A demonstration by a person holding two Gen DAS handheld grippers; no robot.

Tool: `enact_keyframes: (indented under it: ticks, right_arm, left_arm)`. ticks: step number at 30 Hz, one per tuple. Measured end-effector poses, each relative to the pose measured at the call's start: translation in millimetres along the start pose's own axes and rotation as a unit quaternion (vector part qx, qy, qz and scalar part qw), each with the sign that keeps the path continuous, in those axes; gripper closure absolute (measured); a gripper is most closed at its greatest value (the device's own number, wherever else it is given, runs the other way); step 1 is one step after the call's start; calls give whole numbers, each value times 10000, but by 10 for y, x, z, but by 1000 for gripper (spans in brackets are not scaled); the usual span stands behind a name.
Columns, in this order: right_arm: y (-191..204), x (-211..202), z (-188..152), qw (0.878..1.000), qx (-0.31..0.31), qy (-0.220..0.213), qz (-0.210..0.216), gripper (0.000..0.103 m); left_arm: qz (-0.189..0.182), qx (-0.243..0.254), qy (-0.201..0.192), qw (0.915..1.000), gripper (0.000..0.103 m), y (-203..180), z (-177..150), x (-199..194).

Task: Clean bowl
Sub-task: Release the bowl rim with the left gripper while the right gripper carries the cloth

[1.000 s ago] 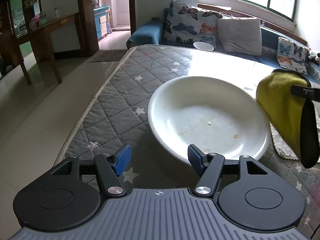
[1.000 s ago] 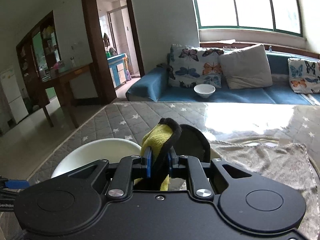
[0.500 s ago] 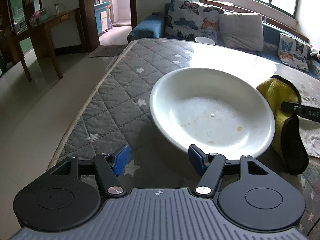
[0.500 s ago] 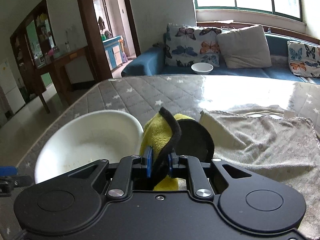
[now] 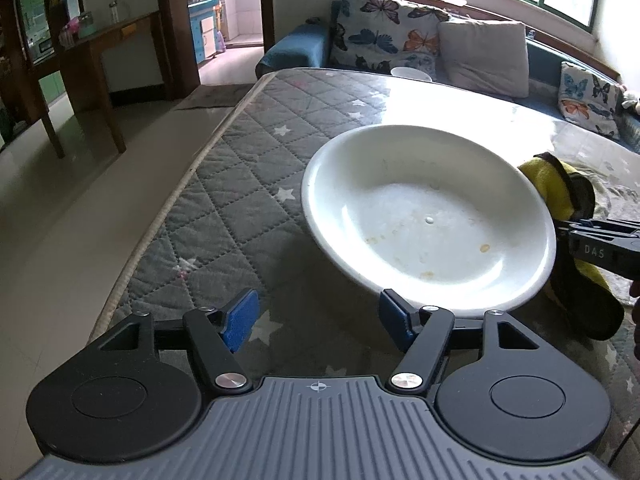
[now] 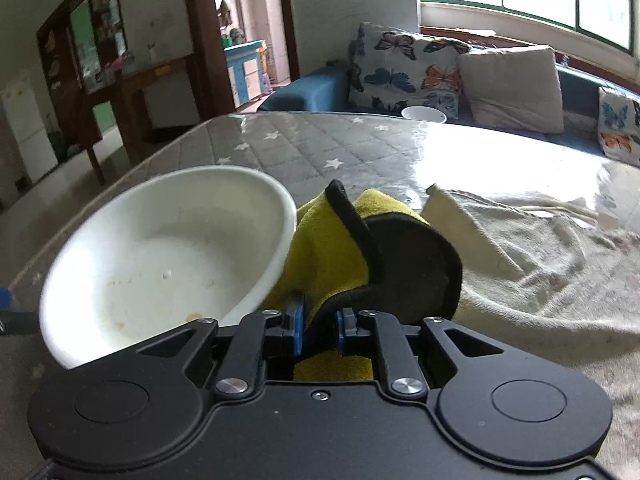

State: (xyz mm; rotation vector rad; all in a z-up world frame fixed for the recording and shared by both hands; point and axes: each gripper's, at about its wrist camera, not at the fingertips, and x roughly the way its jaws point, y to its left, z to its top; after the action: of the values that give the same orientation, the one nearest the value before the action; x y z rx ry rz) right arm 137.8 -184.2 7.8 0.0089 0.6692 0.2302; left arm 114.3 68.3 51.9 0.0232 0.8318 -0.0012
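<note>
A wide white bowl (image 5: pixel 428 216) with small yellowish food specks sits on the grey quilted table top (image 5: pixel 240 184); it also shows in the right wrist view (image 6: pixel 160 264). My left gripper (image 5: pixel 316 320) is open and empty, its right pad just under the bowl's near rim. My right gripper (image 6: pixel 320 326) is shut on a yellow cloth with black trim (image 6: pixel 340 240), which rests against the bowl's right side. The cloth shows at the right in the left wrist view (image 5: pixel 560 188).
A beige towel (image 6: pixel 540 256) lies on the table right of the cloth. A small white bowl (image 6: pixel 424 114) stands on the blue sofa behind, with cushions (image 6: pixel 512 88). The table's left edge (image 5: pixel 160 220) drops to the tiled floor. A wooden desk (image 5: pixel 100 52) stands far left.
My right gripper has come down with the cloth from above the table to the bowl's right side. The left gripper has stayed open near the bowl's near rim.
</note>
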Motion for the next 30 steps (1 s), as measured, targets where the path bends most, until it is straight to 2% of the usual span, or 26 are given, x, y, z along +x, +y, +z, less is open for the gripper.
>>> enact_keyframes:
  ticks: [12,18,20,21,24,30]
  right_arm:
    - [126,-21,41,9989,-461,53,-81,86]
    - [136,-140,22,9995,-297,-20,-109,85]
    - [143,-181,14,9996,-250,-44,-122,81]
    - [146,-201,10,9996,-226,-56,-129,75]
    - [57,-94,46,9996,-203,-82,-156,73]
    - [9,-206,-12,9995,-1,-171,-249,59]
  left_arm:
    - [9,15,31,10000,33,-24,-64,12]
    - [94,82,-56,9999,32,-65,-118,19]
    - [71,51,-60,9999,32,-73,-148,22]
    - [58,46,-58,10000,32,-82,-162,26]
    - [45,65,-61,10000,31,-116,-205,36]
    - [80,99,-180,9998,29,-187,-278,21]
